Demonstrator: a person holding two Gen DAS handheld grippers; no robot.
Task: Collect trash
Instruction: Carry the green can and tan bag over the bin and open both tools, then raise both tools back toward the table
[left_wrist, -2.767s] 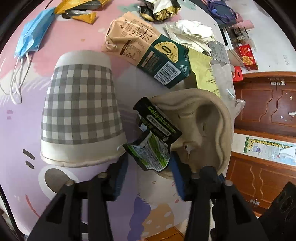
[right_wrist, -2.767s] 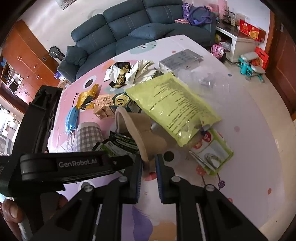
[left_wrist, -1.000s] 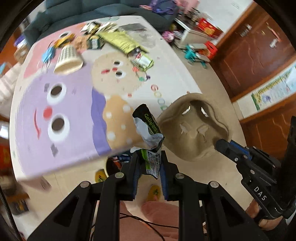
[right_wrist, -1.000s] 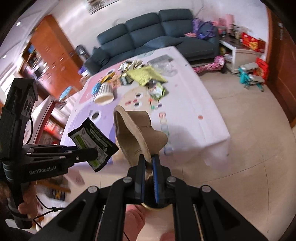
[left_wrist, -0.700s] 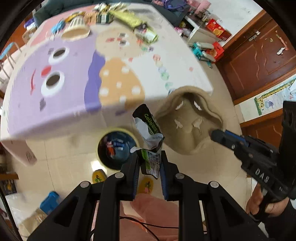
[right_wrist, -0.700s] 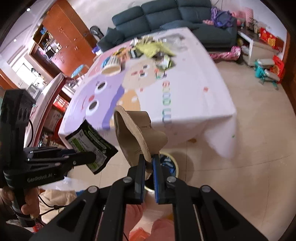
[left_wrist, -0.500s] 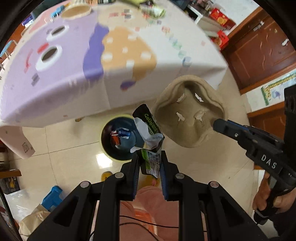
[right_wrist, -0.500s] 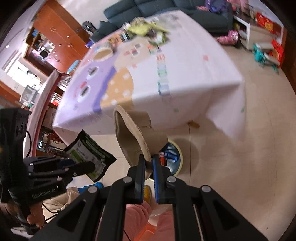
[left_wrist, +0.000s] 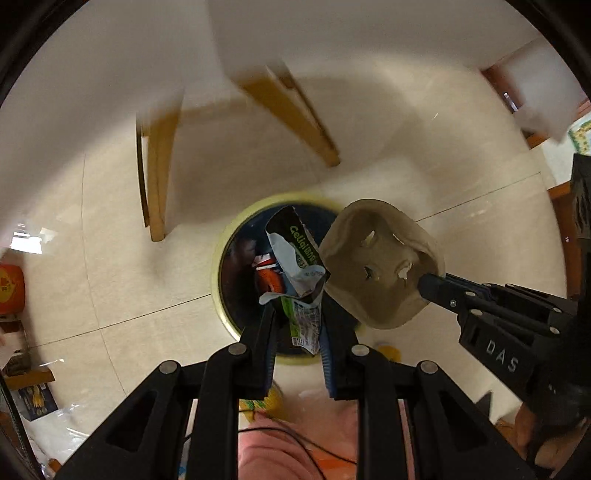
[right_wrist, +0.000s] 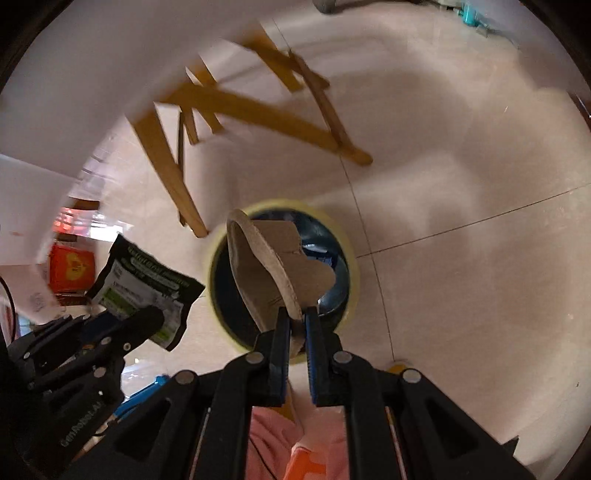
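Observation:
My left gripper (left_wrist: 297, 321) is shut on a black and green snack wrapper (left_wrist: 295, 254) and holds it right above the round bin (left_wrist: 221, 258) with a yellow rim on the floor. My right gripper (right_wrist: 295, 325) is shut on a tan pulp cup holder (right_wrist: 273, 273), also above the bin (right_wrist: 351, 277). The holder shows in the left wrist view (left_wrist: 380, 269) to the right of the wrapper. The wrapper shows at the left in the right wrist view (right_wrist: 144, 291). Some trash lies inside the bin.
Wooden table legs (left_wrist: 155, 177) stand on the tiled floor just beyond the bin, under a white tablecloth (left_wrist: 110, 55). A red box (right_wrist: 70, 267) lies on the floor at the left. The person's pink clothing (left_wrist: 280, 450) fills the bottom.
Both grippers have swung down from the table with their loads. The view now faces the floor, and the bin lies directly below the wrapper and the cup holder.

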